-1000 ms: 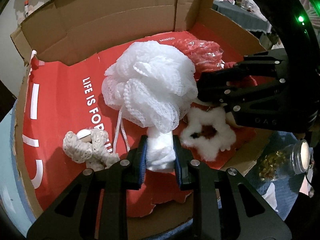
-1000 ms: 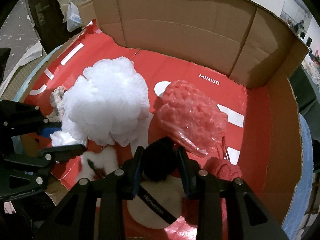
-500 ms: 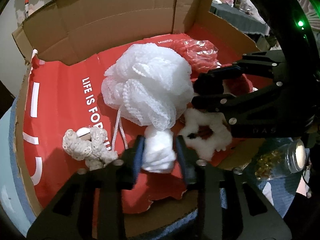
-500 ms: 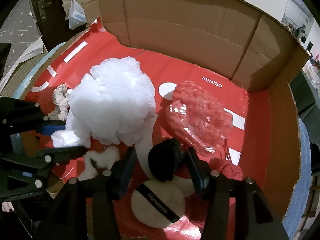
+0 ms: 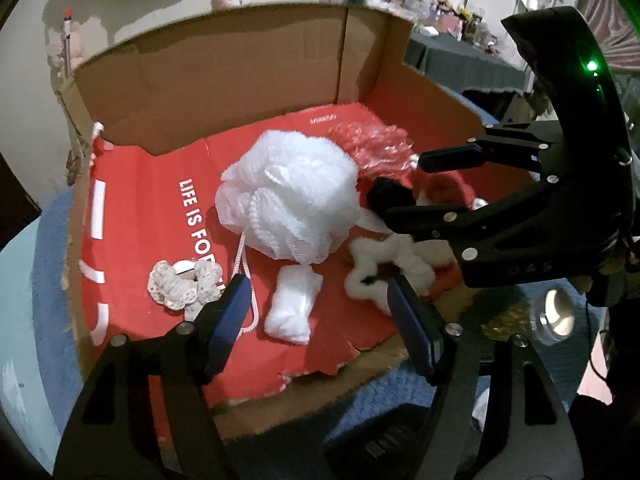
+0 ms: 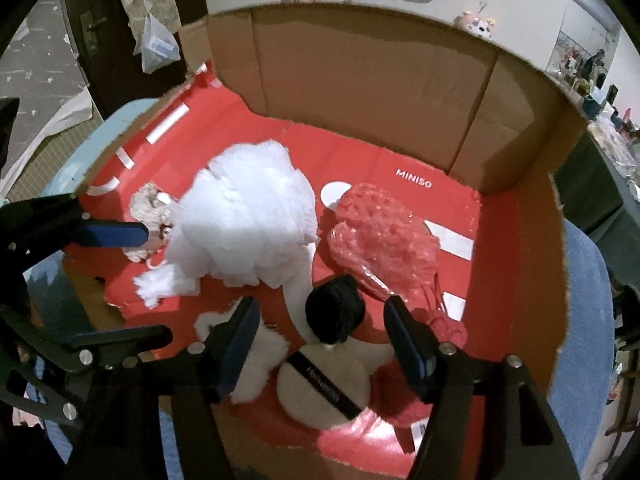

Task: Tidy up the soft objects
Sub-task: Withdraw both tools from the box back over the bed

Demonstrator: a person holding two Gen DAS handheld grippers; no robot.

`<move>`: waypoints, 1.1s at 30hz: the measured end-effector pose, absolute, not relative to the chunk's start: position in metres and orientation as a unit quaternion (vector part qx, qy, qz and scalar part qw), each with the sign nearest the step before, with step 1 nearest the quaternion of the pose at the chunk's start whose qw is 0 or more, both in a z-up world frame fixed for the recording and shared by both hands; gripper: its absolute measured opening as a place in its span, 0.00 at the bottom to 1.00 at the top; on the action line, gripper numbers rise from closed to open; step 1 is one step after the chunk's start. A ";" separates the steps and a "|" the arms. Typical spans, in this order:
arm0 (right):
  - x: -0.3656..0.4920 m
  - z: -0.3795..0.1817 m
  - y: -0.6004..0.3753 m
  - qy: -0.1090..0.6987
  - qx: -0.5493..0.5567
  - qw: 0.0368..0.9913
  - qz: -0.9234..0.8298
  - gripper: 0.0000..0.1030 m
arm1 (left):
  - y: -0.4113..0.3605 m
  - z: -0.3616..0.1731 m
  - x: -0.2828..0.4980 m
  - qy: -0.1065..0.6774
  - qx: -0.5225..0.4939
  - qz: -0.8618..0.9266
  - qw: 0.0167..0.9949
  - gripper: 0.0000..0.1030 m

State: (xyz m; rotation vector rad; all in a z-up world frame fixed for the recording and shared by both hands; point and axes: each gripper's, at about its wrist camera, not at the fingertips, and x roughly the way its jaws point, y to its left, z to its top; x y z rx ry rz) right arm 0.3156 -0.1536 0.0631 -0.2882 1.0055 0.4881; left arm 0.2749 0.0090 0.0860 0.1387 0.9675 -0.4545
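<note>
A cardboard box (image 5: 224, 80) lined with red paper holds the soft objects. My left gripper (image 5: 316, 304) is open and empty, just in front of a small white packet (image 5: 294, 306) lying on the red paper. A big white mesh puff (image 5: 288, 196) sits behind it. My right gripper (image 6: 320, 328) is open, with a black pom-pom (image 6: 334, 312) lying free between its fingers on a round white powder puff (image 6: 324, 392). The right gripper also shows in the left wrist view (image 5: 424, 184).
A cream crochet piece (image 5: 182, 282), a fluffy white scrunchie (image 5: 384, 260), a pink wrapped bundle (image 6: 384, 236) and a red knit item (image 6: 446, 326) lie in the box. A glass jar (image 5: 552, 316) stands outside at the right. Tall cardboard walls (image 6: 360, 92) stand behind.
Both grippers have opened and drawn back. The left let go of the white packet, the right let go of the black pom-pom; both objects now lie in the box.
</note>
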 end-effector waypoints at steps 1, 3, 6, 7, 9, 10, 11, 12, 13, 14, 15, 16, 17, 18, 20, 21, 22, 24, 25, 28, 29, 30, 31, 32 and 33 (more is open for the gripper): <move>0.311 0.069 -0.155 0.470 -0.133 0.841 0.231 0.66 | 0.010 0.091 0.269 0.454 0.065 -0.217 0.862 0.67; 0.305 0.078 -0.159 0.462 -0.128 0.846 0.232 0.70 | 0.010 0.099 0.261 0.445 0.064 -0.218 0.866 0.68; 0.291 0.095 -0.163 0.441 -0.119 0.859 0.231 0.76 | 0.009 0.113 0.245 0.424 0.063 -0.218 0.877 0.74; 0.286 0.101 -0.165 0.435 -0.115 0.862 0.231 0.77 | 0.009 0.119 0.238 0.414 0.063 -0.219 0.881 0.74; 0.278 0.110 -0.168 0.425 -0.109 0.868 0.232 0.78 | 0.009 0.127 0.226 0.400 0.064 -0.218 0.888 0.75; 0.271 0.116 -0.171 0.419 -0.105 0.872 0.232 0.80 | 0.009 0.132 0.217 0.393 0.063 -0.219 0.891 0.77; 0.264 0.122 -0.173 0.411 -0.103 0.876 0.231 0.82 | 0.009 0.136 0.212 0.388 0.061 -0.220 0.893 0.82; 0.258 0.127 -0.174 0.402 -0.101 0.880 0.230 0.84 | 0.008 0.140 0.206 0.382 0.059 -0.221 0.895 0.83; 0.249 0.132 -0.176 0.394 -0.099 0.885 0.229 0.87 | 0.008 0.144 0.198 0.376 0.056 -0.221 0.898 0.84; 0.244 0.135 -0.178 0.388 -0.096 0.888 0.229 0.89 | 0.007 0.147 0.195 0.370 0.053 -0.221 0.901 0.84; 0.236 0.139 -0.180 0.379 -0.092 0.892 0.229 0.90 | 0.007 0.150 0.188 0.363 0.051 -0.221 0.904 0.84; 0.226 0.144 -0.183 0.370 -0.088 0.896 0.230 0.92 | 0.007 0.153 0.181 0.355 0.049 -0.219 0.907 0.84; 0.220 0.146 -0.185 0.365 -0.086 0.898 0.229 0.92 | 0.006 0.155 0.176 0.350 0.048 -0.218 0.910 0.84; 0.213 0.149 -0.187 0.360 -0.084 0.901 0.228 0.94 | 0.007 0.158 0.168 0.345 0.046 -0.217 0.912 0.84; 0.196 0.154 -0.191 0.345 -0.085 0.907 0.224 0.95 | 0.007 0.161 0.157 0.334 0.039 -0.213 0.917 0.84; 0.188 0.156 -0.192 0.339 -0.087 0.910 0.223 0.97 | 0.008 0.163 0.151 0.328 0.035 -0.211 0.920 0.84; 0.179 0.158 -0.194 0.331 -0.088 0.913 0.221 0.98 | 0.008 0.164 0.145 0.322 0.031 -0.209 0.923 0.85; 0.162 0.162 -0.197 0.317 -0.088 0.919 0.217 0.99 | 0.011 0.167 0.133 0.313 0.023 -0.201 0.928 0.85; 0.155 0.163 -0.199 0.310 -0.088 0.922 0.215 0.99 | 0.012 0.168 0.127 0.307 0.019 -0.198 0.931 0.86; 0.130 0.165 -0.205 0.293 -0.081 0.929 0.210 1.00 | 0.013 0.167 0.110 0.295 0.015 -0.188 0.937 0.86; 0.122 0.165 -0.208 0.287 -0.078 0.931 0.211 1.00 | 0.013 0.167 0.105 0.292 0.013 -0.185 0.938 0.86; 0.116 0.164 -0.210 0.285 -0.077 0.932 0.210 1.00 | 0.013 0.166 0.100 0.289 0.011 -0.181 0.940 0.86; 0.109 0.163 -0.211 0.281 -0.075 0.934 0.209 1.00 | 0.013 0.165 0.094 0.285 0.009 -0.177 0.942 0.86; 0.102 0.161 -0.213 0.278 -0.075 0.935 0.206 1.00 | 0.013 0.165 0.089 0.284 0.009 -0.175 0.943 0.86; 0.097 0.160 -0.214 0.276 -0.075 0.936 0.203 1.00 | 0.012 0.164 0.085 0.282 0.009 -0.174 0.944 0.86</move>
